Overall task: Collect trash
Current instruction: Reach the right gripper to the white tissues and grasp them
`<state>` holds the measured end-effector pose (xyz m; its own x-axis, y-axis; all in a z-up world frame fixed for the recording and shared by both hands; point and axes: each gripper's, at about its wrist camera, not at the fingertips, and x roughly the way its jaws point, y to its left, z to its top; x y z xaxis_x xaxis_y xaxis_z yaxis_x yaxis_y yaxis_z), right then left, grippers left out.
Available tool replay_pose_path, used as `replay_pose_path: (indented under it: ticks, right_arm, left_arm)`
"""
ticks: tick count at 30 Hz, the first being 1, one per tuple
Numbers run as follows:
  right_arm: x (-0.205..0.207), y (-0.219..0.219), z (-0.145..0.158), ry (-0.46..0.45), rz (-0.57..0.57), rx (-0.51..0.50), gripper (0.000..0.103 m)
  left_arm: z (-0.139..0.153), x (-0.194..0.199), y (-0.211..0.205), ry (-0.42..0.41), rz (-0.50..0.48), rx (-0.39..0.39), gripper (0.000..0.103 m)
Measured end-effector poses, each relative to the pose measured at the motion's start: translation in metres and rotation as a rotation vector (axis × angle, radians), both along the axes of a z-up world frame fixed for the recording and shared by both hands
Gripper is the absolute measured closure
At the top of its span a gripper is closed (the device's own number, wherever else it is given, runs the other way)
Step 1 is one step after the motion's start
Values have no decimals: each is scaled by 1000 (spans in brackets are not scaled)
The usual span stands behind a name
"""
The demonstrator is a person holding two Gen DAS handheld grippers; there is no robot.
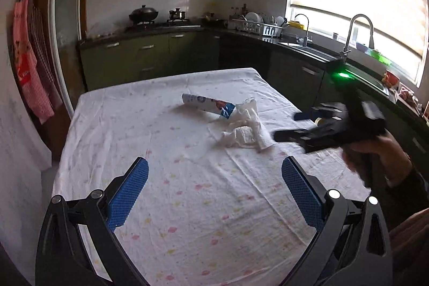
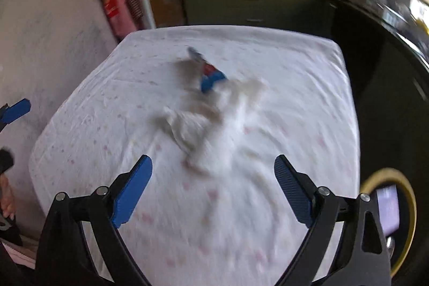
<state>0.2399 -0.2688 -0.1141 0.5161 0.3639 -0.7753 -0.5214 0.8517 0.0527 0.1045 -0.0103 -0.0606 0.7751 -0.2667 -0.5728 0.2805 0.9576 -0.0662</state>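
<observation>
We hold our left tool (image 1: pixel 214 173) and right tool (image 2: pixel 213 170) released and empty over the counter (image 1: pixel 187 219); the crumpled tissue (image 1: pixel 248 129) and wrapper (image 1: pixel 207 104) lie ahead of both.

Both wrist views look down over the cloth-covered table (image 1: pixel 187 205), sharing it.

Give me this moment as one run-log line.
left gripper: open, empty | right gripper: open, empty | crumpled tissue and wrapper: on table cloth, untouched | phase: approach
</observation>
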Motion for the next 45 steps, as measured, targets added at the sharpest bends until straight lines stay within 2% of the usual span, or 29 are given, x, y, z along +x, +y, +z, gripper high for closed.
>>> replay_pose_path:
  ticks: [3, 6, 11, 15, 20, 25, 28, 30, 33, 39, 45]
  right_arm:
    - [16, 24, -4, -30, 94, -96, 11]
    - [37, 38, -15, -12, 140, -200, 10]
    - [61, 37, -27, 67, 175, -210, 10]
    - [71, 35, -34, 136, 201, -180, 10]
    - [75, 41, -37, 167, 220, -160, 11]
    - [71, 47, -42, 148, 227, -186, 21]
    - [69, 41, -38, 135, 200, -172, 38]
    - [69, 36, -36, 129, 179, -163, 57]
    - [70, 24, -33, 134, 133, -132, 79]
    - [55, 7, -26, 127, 83, -80, 86]
    - [21, 0, 4, 93, 128, 22, 86]
  left_arm:
    - [-5, -2, 6, -1, 3, 5, 5]
    - [-8, -5, 11, -4, 11, 14, 5]
    - [-13, -2, 20, 16, 14, -13, 5]
    - [-16, 0, 24, 29, 13, -34, 5]
    - [-18, 2, 25, 37, 17, -43, 5]
    - [-20, 3, 21, 44, 12, -37, 5]
    - [-21, 3, 19, 47, 10, -36, 5]
    - [-21, 3, 18, 48, 10, -35, 5]
    - [-21, 2, 17, 48, 9, -32, 5]
    - [-21, 1, 15, 44, 9, -26, 5]
    - [-20, 0, 13, 42, 5, -23, 5]
